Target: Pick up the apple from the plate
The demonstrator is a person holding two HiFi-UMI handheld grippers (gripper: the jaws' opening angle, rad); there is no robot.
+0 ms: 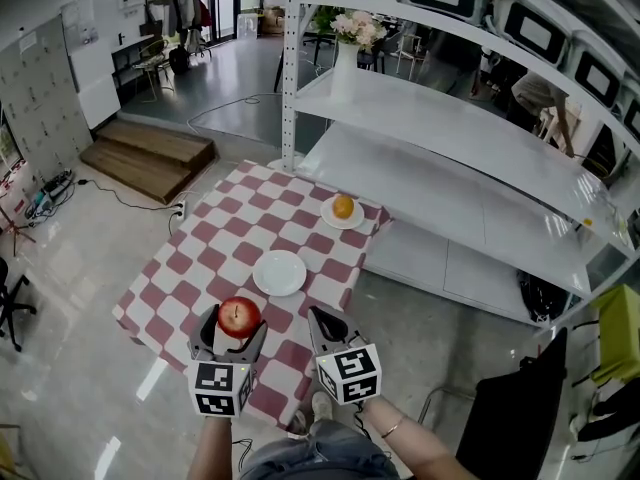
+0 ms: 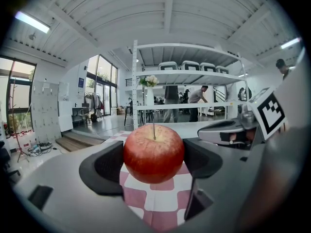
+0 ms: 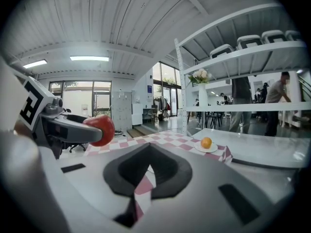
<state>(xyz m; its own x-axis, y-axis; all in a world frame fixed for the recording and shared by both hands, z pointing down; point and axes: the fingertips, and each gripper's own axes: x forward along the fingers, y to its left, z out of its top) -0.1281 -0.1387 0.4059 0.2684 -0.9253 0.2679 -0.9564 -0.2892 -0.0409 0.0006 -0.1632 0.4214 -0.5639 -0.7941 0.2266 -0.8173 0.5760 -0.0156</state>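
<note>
1. Closest in, the left gripper [image 2: 154,161] is clamped on the apple [image 2: 154,153]. There's a dark pad [image 2: 104,168] pressed against each side. The stem points up and the fruit sits right between the jaws, poking out a bit above them.
2. The right gripper [image 3: 148,171] is just beside it with its jaws pressed together and nothing in them. From its own view the apple [image 3: 99,129] shows up off to the left, in the other gripper.
3. In the head view the apple [image 1: 239,316] hangs over the near edge of the checked table [image 1: 210,258]. It looks lifted clear of the cloth, but that's hard to call for sure.
4. Next out is the white plate [image 1: 279,272] in the middle of the table. It's bare, and the apple is apart from it on the person's side.
5. Further back, an orange [image 1: 343,206] sits on a second plate [image 1: 328,218] by the far corner.
6. Behind all that is a white shelf [image 1: 430,128] with flowers [image 1: 355,28] on it.
</note>
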